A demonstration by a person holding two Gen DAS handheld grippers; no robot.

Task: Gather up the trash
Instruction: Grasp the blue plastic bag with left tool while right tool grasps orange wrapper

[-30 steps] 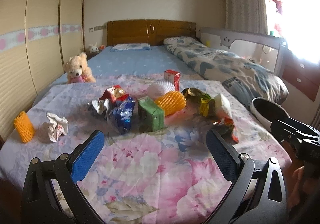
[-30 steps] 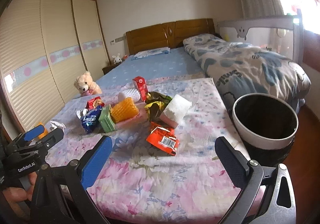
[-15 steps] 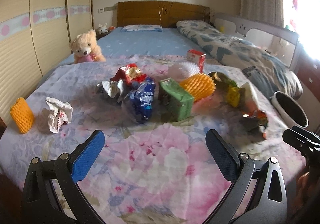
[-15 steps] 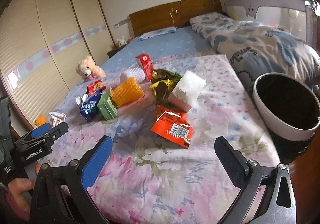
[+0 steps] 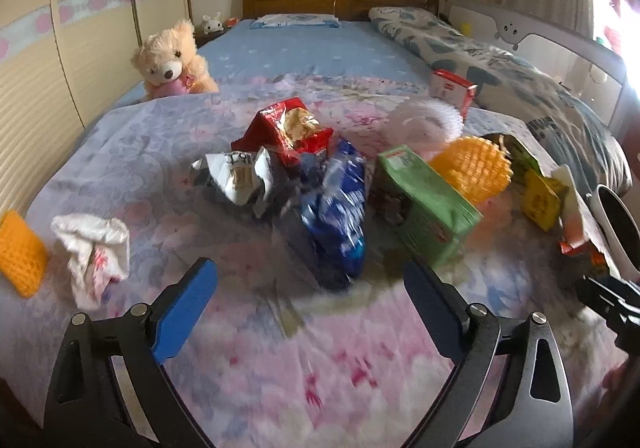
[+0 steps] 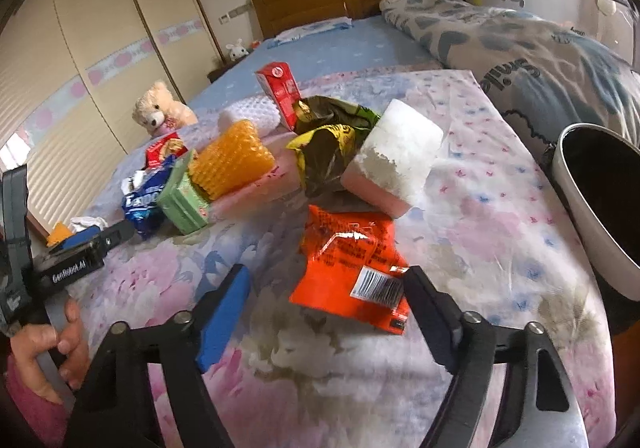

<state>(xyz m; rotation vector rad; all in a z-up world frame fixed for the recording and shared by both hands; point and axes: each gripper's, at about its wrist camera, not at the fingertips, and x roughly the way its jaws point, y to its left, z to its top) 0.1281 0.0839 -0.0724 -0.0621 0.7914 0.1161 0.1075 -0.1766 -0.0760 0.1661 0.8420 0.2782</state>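
Note:
Trash lies in a pile on the floral sheet. My left gripper is open and empty, just short of a blue snack bag; a green carton, a silver wrapper and a red bag lie around it. My right gripper is open, with its fingers either side of the near edge of an orange wrapper. Behind that wrapper lie a white foam block and a dark green-yellow bag. The black bin with a white rim stands at the right.
A crumpled white tissue and an orange foam net lie at the left. A second orange net, a red carton and a teddy bear are farther back. A folded quilt lies at the right.
Both grippers have moved forward and lower toward the pile. The blue bag now lies just ahead of the left fingers, and the orange wrapper reaches between the right fingers.

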